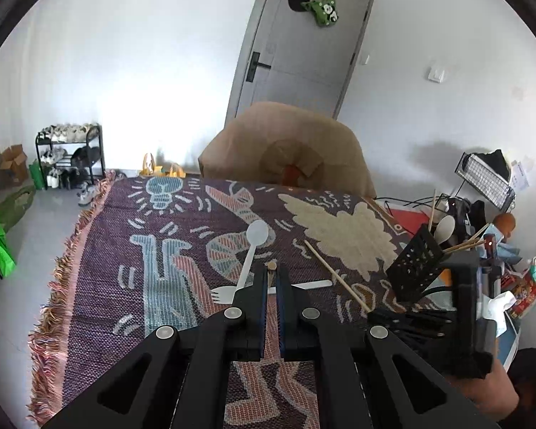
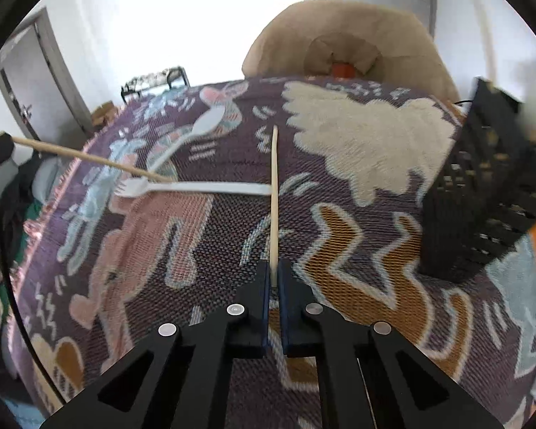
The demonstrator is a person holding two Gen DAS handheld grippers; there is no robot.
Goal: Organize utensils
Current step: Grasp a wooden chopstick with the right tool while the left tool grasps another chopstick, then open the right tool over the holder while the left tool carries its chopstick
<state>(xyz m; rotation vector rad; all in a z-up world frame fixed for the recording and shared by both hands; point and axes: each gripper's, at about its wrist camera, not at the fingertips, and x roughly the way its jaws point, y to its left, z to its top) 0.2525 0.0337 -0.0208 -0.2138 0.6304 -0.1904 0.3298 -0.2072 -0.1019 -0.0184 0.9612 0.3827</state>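
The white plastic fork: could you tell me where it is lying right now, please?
The white plastic fork lies flat on the patterned blanket, left of centre in the right wrist view, its handle end touching the chopstick held by the right gripper.

A tan padded chair (image 1: 286, 150) is set at the far edge of the patterned woven tablecloth (image 1: 132, 250); behind the chair a grey door (image 1: 300, 46) is seen; left of the chair, a black shoe rack (image 1: 71, 153) is placed against the wall.
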